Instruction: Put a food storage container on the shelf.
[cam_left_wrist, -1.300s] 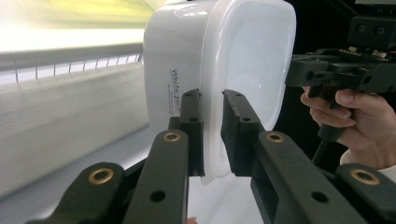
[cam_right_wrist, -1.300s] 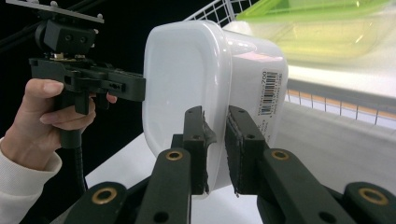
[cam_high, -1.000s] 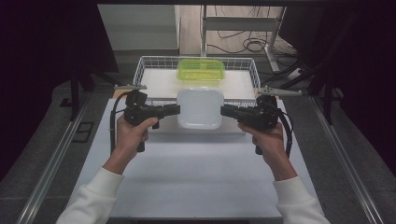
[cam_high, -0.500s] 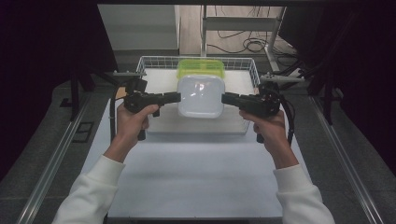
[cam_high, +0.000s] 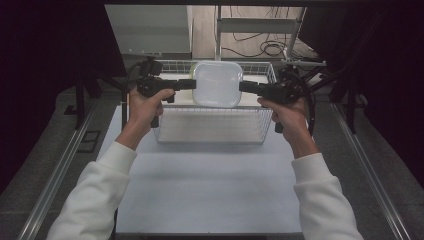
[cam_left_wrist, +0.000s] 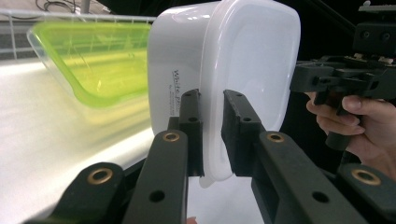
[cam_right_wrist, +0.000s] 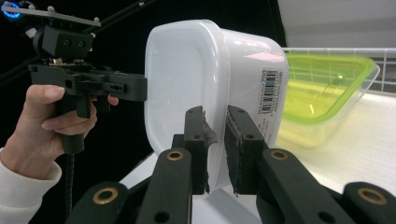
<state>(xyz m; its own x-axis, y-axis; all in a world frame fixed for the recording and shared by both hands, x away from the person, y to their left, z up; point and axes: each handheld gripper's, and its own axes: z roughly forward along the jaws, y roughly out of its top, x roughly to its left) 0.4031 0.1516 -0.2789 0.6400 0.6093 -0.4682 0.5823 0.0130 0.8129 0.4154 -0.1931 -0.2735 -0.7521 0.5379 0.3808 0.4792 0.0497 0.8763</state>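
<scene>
Lab: dark curtains (cam_high: 45, 45); floor cables (cam_high: 260, 47); rig table (cam_high: 210, 200).

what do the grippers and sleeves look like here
Both the left gripper and the right gripper are matte black, pistol-shaped tools with flat two-bar jaws studded with brass-coloured rivets. A black cable trails from the right one. The person wears white long sleeves.

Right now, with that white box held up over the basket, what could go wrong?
Each gripper, left and right, pinches only the thin rim of the white box, so it might slip or tilt. If dropped, it could hit the green container or the wire basket below.
</scene>
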